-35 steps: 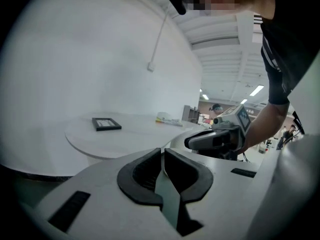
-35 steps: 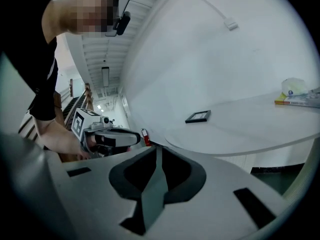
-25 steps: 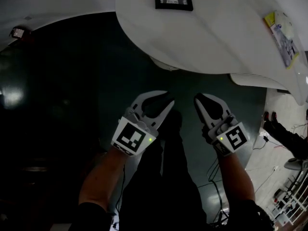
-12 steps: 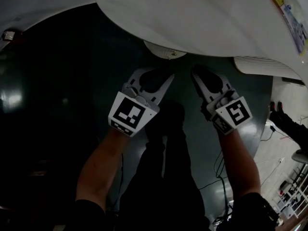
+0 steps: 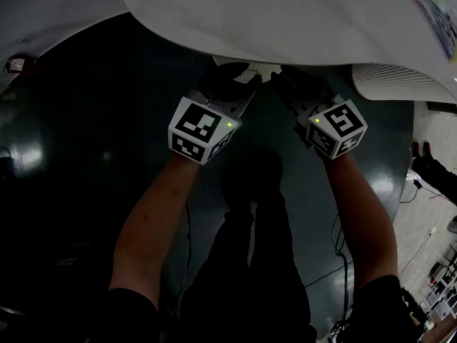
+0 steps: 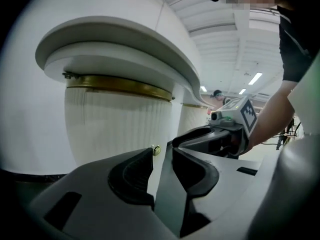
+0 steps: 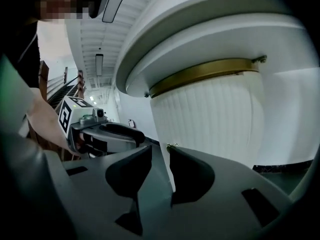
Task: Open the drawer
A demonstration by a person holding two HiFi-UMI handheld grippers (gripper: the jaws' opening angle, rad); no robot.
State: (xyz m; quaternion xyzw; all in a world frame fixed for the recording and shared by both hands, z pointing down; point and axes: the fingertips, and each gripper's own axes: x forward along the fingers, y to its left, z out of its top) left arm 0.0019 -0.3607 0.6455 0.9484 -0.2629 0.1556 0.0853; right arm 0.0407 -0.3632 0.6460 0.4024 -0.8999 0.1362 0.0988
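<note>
A white rounded drawer front (image 6: 117,126) with fine vertical ribs and a brass band (image 6: 120,84) sits under the overhanging white tabletop (image 5: 285,20). A small brass knob (image 6: 156,149) sticks out of the ribbed front, just past my left gripper (image 6: 162,156), which is open by a narrow gap with nothing in it. My right gripper (image 7: 160,156) is open too, and the same knob (image 7: 171,146) shows just beyond its tips. In the head view the left gripper (image 5: 239,84) and right gripper (image 5: 285,84) sit side by side, tips partly hidden under the table's edge.
The floor (image 5: 100,120) is dark and glossy, with the person's legs (image 5: 250,249) below the grippers. A second ribbed white unit (image 5: 389,84) stands to the right. A coloured packet (image 5: 437,6) lies on the tabletop's far right. Cables trail at the lower right.
Both grippers have moved forward toward the table, and their tips are now under the tabletop's edge, close to the knob. The jaws look narrower than before.
</note>
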